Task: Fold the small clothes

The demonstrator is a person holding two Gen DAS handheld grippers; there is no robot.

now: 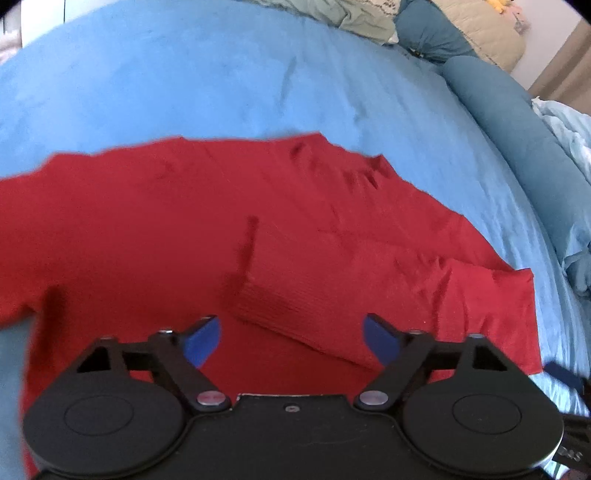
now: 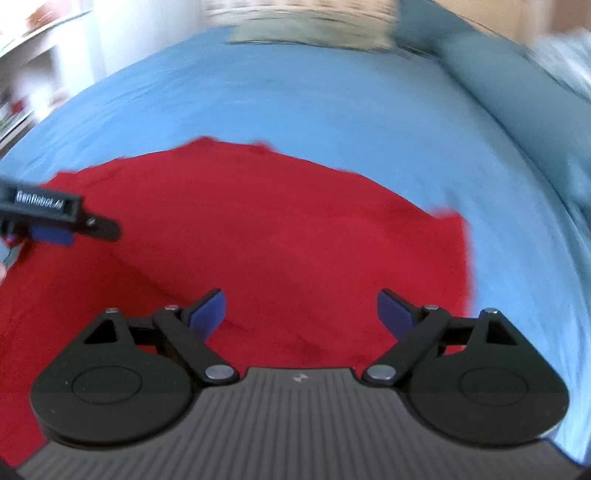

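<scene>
A red long-sleeved top (image 1: 147, 229) lies spread on a blue bedsheet (image 1: 184, 81). One sleeve (image 1: 369, 288) is folded across the body, its ribbed cuff (image 1: 280, 302) just ahead of my left gripper (image 1: 291, 338). The left gripper is open and empty, hovering over the top. In the right wrist view the same top (image 2: 258, 229) fills the middle. My right gripper (image 2: 301, 314) is open and empty above it. The left gripper (image 2: 55, 218) shows at the left edge of that view, over the top's left side.
Teal pillows (image 1: 517, 140) and a beige quilt (image 1: 480, 33) lie along the bed's far and right side, with light blue bedding (image 1: 569, 125) at the right. White shelves (image 2: 33, 66) stand to the left of the bed.
</scene>
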